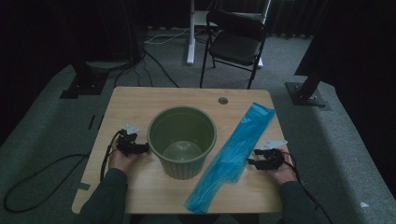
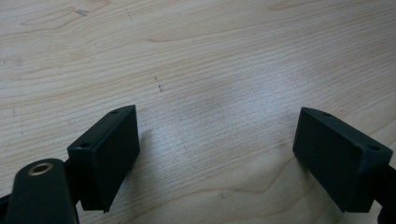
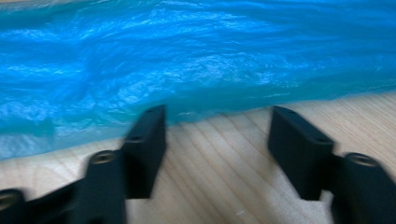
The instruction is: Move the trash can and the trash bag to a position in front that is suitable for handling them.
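Jaws on my right gripper (image 3: 217, 154) are gaping empty beside the blue bag (image 1: 232, 151), right of the bucket (image 1: 182, 140); left gripper (image 2: 217, 158) idling open. Next: pinching the bag's edge.

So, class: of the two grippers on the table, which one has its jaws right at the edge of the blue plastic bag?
The right gripper: its open jaws point at the blue plastic bag, while the left gripper sits beside the green bucket.

High view hangs above the near side, looking forward and down over the whole table (image 1: 140, 100). Both gripper views sit super close: left's faces bare wood, right's the blue plastic bag (image 3: 187, 65) edge, mid-right in the high view.
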`<state>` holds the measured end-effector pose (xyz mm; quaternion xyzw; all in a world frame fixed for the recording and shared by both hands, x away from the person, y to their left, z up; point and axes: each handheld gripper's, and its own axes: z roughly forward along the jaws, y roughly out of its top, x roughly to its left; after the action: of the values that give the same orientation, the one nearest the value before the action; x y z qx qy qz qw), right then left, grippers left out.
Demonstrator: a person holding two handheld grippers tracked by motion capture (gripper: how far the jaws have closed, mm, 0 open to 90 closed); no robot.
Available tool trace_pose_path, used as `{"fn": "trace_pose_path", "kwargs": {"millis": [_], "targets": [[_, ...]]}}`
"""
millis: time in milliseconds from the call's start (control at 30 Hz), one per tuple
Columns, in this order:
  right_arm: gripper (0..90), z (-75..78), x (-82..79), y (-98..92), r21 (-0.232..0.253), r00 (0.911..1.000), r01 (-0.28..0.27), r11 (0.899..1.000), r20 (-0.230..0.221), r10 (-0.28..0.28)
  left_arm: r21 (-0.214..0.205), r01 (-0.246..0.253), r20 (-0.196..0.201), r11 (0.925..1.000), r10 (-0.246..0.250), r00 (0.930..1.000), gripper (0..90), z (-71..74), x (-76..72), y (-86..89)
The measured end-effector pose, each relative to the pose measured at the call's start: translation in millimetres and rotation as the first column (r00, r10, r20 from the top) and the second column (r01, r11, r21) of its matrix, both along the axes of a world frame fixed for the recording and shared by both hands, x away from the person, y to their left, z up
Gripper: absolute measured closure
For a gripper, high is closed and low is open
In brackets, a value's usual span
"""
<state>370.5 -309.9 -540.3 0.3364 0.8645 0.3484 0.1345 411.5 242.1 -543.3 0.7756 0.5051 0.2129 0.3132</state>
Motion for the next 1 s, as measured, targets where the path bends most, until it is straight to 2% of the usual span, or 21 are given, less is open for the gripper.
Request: {"fn": "trace_pose_path", "kwargs": {"millis": [33, 100, 133, 167, 200, 233, 267, 300, 333, 400, 533, 600, 633, 667, 700, 733, 867, 1000], "targets": [[44.6, 0.0, 0.0, 0.0, 0.0, 1.0, 0.0, 1.0, 0.0, 0.0, 0.0, 0.0, 0.0, 1.0, 0.0, 1.0, 14.8, 0.0, 0.0, 0.0], [52.0, 4.2, -0.6, 1.4, -0.024, 0.9998, 0.016, 1.0, -0.015, -0.016, 0.006, -0.003, -0.012, 1.0, 0.003, 0.9999, 16.3, 1.8, -0.1, 0.3], [54.6, 9.1, -1.7, 1.1, -0.013, 0.9999, 0.015, 1.0, -0.005, -0.015, 0.014, -0.009, -0.03, 0.9999, 0.01, 0.9995, 22.6, 4.9, -0.7, 0.9], [54.6, 9.1, -1.7, 1.1, -0.013, 0.9999, 0.015, 1.0, -0.005, -0.015, 0.014, -0.009, -0.03, 0.9999, 0.01, 0.9995, 26.2, 4.9, -0.7, 0.9], [54.7, 11.5, -2.2, 0.8, -0.009, 0.9998, 0.02, 1.0, 0.003, -0.02, 0.016, -0.005, -0.038, 0.9999, 0.005, 0.9993, 26.2, 6.8, -1.4, 2.3], [54.9, 15.6, -2.9, 0.2, 0.004, 0.9993, 0.031, 1.0, 0.021, -0.031, 0.019, -0.004, -0.047, 0.9998, 0.005, 0.9989, 31.8, 8.5, -1.7, 3.8], [54.9, 15.6, -2.9, 0.2, 0.004, 0.9993, 0.031, 1.0, 0.021, -0.031, 0.019, -0.004, -0.047, 0.9998, 0.005, 0.9989, 36.7, 8.5, -1.7, 3.8], [55.8, 19.4, -3.8, 0.6, 0.012, 0.9987, 0.044, 0.999, 0.027, -0.044, 0.024, -0.01, -0.059, 0.9996, 0.012, 0.9982, 36.7, 10.2, -1.6, 4.5], [58.5, 22.4, -4.3, 2.8, 0.017, 0.9985, 0.046, 0.999, 0.03, -0.047, 0.028, -0.02, -0.075, 0.9994, 0.022, 0.9969, 44.9, 12.5, -2.0, 6.0], [60.8, 24.8, -4.7, 6.2, 0.018, 0.9986, 0.043, 0.999, 0.032, -0.043, 0.031, -0.022, -0.079, 0.9993, 0.024, 0.9966, 48.9, 13.2, -2.2, 6.5], [63.2, 28.3, -4.5, 11.8, 0.035, 0.9987, 0.039, 0.999, 0.031, -0.04, 0.034, -0.01, -0.094, 0.9994, 0.013, 0.9954, 54.8, 15.2, -4.0, 5.9], [64.8, 34.5, -4.8, 18.8, 0.063, 0.9993, 0.022, 0.998, 0.029, -0.024, 0.024, 0.027, -0.108, 0.9993, -0.024, 0.9939, 61.0, 16.5, -5.4, 4.0], [64.8, 34.5, -4.8, 18.8, 0.063, 0.9993, 0.022, 0.998, 0.029, -0.024, 0.024, 0.027, -0.108, 0.9993, -0.024, 0.9939, 61.8, 16.5, -5.4, 4.0], [65.5, 38.2, -5.2, 24.7, 0.074, 0.9993, 0.004, 0.997, 0.038, -0.006, 0.015, 0.058, -0.119, 0.9982, -0.056, 0.9913, 61.9, 17.2, -6.4, 1.3], [65.5, 38.2, -5.2, 24.7, 0.074, 0.9993, 0.004, 0.997, 0.038, -0.006, 0.015, 0.058, -0.119, 0.9982, -0.056, 0.9913, 61.9, 17.2, -6.4, 1.3], [65.6, 39.0, -4.1, 29.6, 0.067, 0.9993, -0.004, 0.998, 0.036, 0.002, 0.005, 0.086, -0.12, 0.9963, -0.084, 0.9891, 61.9, 17.9, -7.8, -2.3], [64.6, 35.8, -1.8, 31.4, 0.042, 0.9998, 0.004, 0.999, 0.019, -0.004, 0.005, 0.124, -0.111, 0.9923, -0.123, 0.9862, 61.6, 20.6, -11.1, -7.4], [55.0, 28.7, -1.2, 28.1, 0.017, 0.9997, 0.023, 1.0, -0.009, -0.023, -0.01, 0.142, -0.076, 0.9898, -0.142, 0.9869, 60.8, 26.4, -16.6, -10.9]]}}
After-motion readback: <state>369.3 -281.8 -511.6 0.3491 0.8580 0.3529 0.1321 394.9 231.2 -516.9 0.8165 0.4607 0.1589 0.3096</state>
